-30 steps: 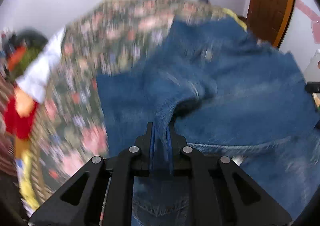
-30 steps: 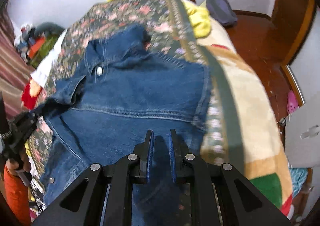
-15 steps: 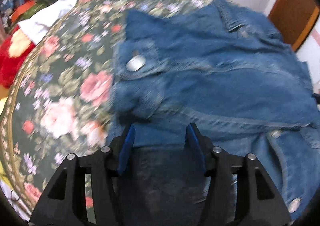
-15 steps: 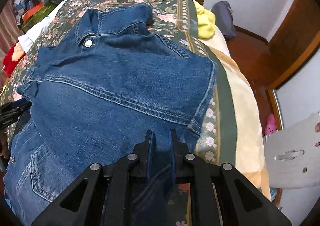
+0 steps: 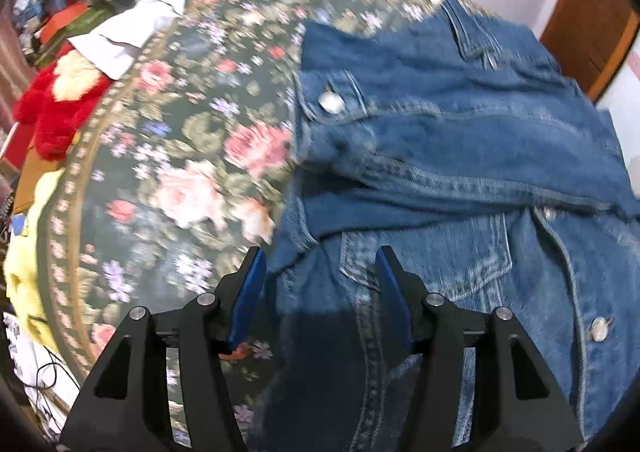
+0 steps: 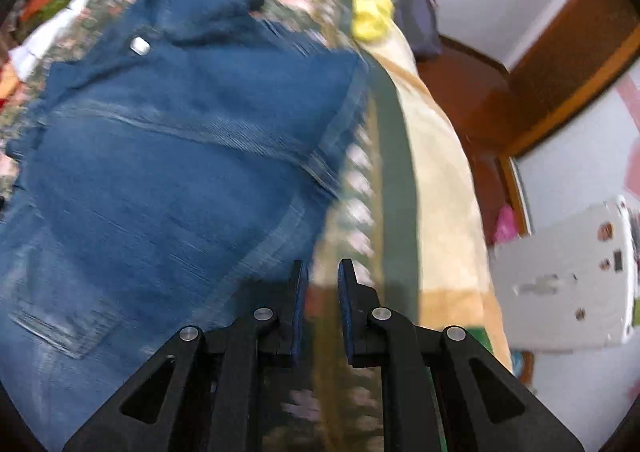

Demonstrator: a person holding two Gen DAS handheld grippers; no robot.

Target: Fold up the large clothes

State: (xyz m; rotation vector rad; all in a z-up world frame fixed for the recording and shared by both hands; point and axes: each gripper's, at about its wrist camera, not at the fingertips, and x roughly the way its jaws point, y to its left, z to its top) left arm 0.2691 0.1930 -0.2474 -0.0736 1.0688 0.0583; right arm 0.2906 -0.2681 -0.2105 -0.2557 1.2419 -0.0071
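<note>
Denim jacket [image 5: 460, 156] lies spread on the bed's flowered cover [image 5: 180, 156] with one part doubled over its middle, so I hold my left tool [image 5: 318, 272] spread above its near edge and my right tool [image 6: 322, 272] slightly parted, empty, off its right side.

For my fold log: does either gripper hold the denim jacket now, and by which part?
Nothing is held. The left gripper is open above the denim jacket; the right gripper is open beside its edge.
</note>
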